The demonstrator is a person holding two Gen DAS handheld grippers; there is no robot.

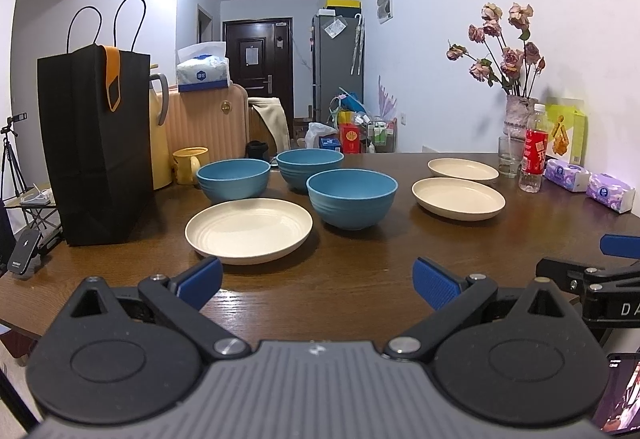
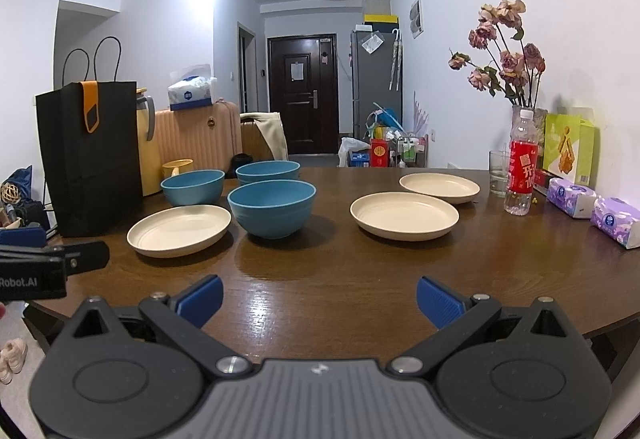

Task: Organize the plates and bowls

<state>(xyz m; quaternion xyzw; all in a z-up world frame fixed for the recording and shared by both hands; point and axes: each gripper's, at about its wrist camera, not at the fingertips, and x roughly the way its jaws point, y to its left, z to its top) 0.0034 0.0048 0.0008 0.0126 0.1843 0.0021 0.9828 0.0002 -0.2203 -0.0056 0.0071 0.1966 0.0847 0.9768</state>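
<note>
3 blue bowls and 3 cream plates sat on the brown wooden table (image 1: 360,279) when I looked through my 2 cameras. The bowls were round and deep, with soft rings around their sides. The near bowl (image 1: 352,199) stood just beside the near plate (image 1: 248,229). The left bowl (image 1: 233,179) and the far bowl (image 1: 310,169) stood behind them, close together. I could not tell if they touched. The plates were shallow, with low rims and faint rings inside. The right plate (image 1: 458,197) and the far right plate (image 1: 463,169) lay near each other on the other side, well apart from the bowls. All 6 were empty and right side up.

My left gripper (image 1: 318,279) hung low over the near table edge. Its blue pads (image 1: 200,277) were spread wide and held nothing. My right gripper (image 2: 320,297) was the same, spread wide with nothing between its pads (image 2: 438,303).

I saw a black paper bag (image 1: 96,143) standing at the left, beside the near plate. A water bottle (image 1: 534,151) with a red label and a vase of dried roses (image 1: 516,115) stood at the right by the wall.
</note>
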